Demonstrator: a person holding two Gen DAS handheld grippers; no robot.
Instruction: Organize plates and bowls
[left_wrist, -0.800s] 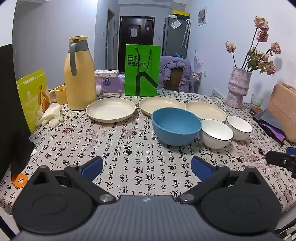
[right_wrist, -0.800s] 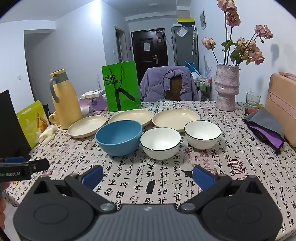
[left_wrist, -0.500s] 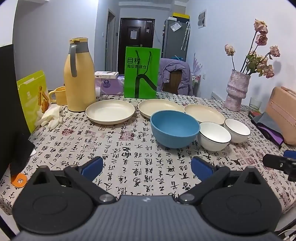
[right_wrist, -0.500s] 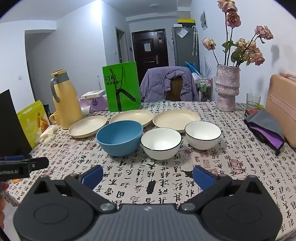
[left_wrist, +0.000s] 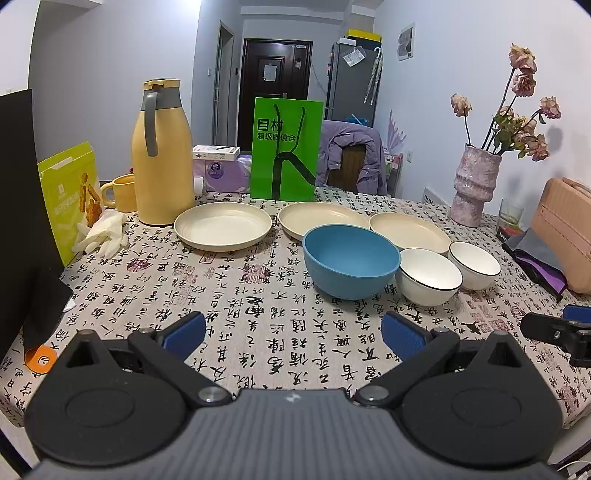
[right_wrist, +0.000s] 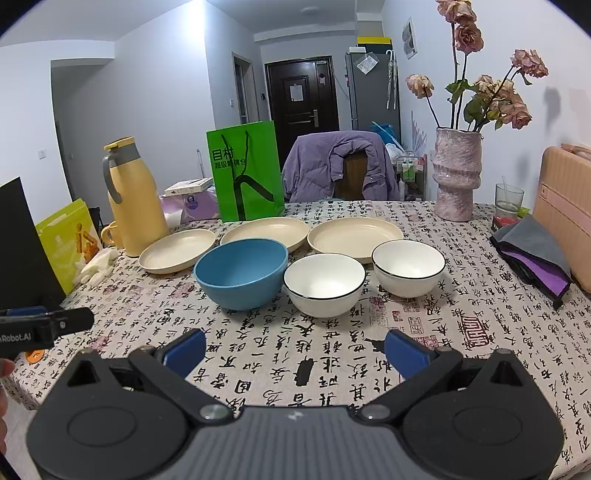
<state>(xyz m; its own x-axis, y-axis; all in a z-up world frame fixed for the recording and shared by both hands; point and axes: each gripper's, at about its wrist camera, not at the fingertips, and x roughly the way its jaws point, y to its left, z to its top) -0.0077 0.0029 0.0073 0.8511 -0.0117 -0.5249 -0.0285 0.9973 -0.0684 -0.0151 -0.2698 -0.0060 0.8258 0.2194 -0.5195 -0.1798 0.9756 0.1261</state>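
From the left wrist, the left gripper is hovering with jaws spread wide and gripping nothing, above the tablecloth. Three cream plates are lying in a row, with the blue bowl and two white bowls just in front.

From the right wrist, the right gripper is likewise gaping, empty, facing the bowls.

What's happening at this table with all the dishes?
A person holds a hand-held gripper in each hand, left and right, both open and empty, short of the dishes. Three cream plates sit in a row behind a blue bowl and two white bowls. Nothing is stacked yet.
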